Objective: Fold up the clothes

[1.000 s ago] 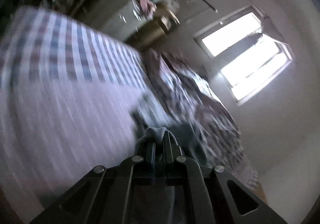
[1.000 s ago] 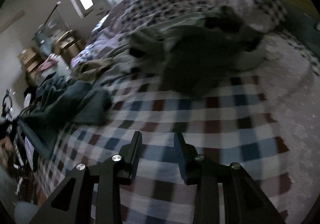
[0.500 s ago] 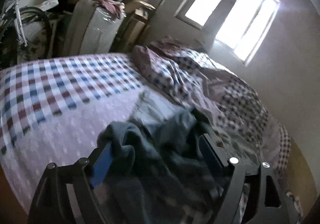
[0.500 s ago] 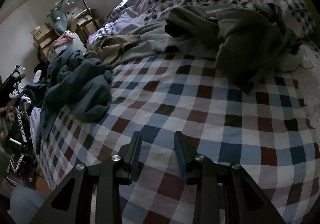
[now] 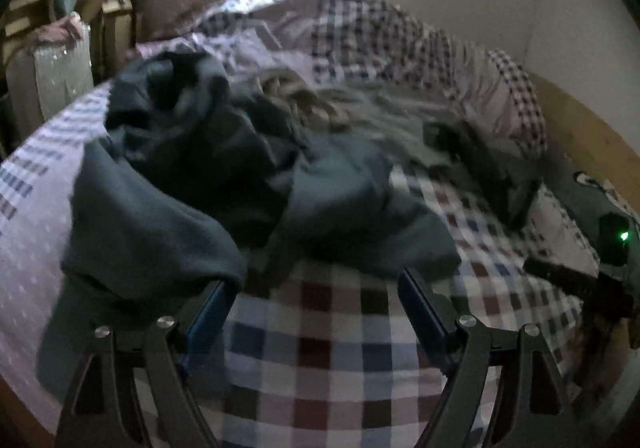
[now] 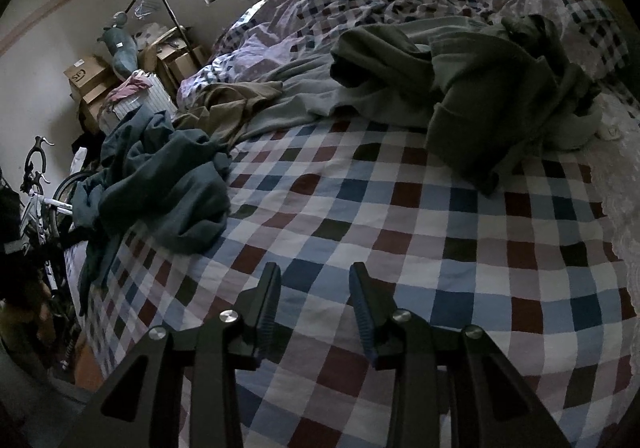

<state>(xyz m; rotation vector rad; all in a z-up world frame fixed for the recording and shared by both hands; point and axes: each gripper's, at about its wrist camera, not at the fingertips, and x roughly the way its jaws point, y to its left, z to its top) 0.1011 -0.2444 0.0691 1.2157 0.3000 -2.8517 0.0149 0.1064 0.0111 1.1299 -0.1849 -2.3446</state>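
Crumpled dark teal fleece garment [image 5: 192, 184]: heaped on the blue, maroon and white checked bedspread [image 5: 320, 360], near the bed's left edge; in the left wrist view close and blurred, one fold draped over the outer side of the left finger [image 5: 208, 312]. Same garment [image 6: 160, 184] sharp in the right wrist view, well apart from that gripper, hanging partly over the mattress edge.

Olive-grey sweatshirt [image 6: 492, 96]: bunched at the far right of the bedspread, over a pale grey garment [image 6: 320, 96]; sharp in the right wrist view, only a dark smear [image 5: 488, 164] in the left.

Tan crumpled garment [image 6: 232, 104]: between the teal heap and the pale grey one.

Shown by the right wrist view alone: white bicycle [image 6: 36, 200] beside the bed, brown cardboard boxes [image 6: 86, 78] against the wall.

Shown by the left wrist view alone: black device with a green light [image 5: 614, 240] at the right margin.

Left gripper [image 5: 316, 304]: tongs wide apart, nothing clamped, bare bedspread between the pads; angled down toward the mattress.

Right gripper [image 6: 316, 302]: tongs partly apart, nothing between them, poised over the open checked area, angled downward.
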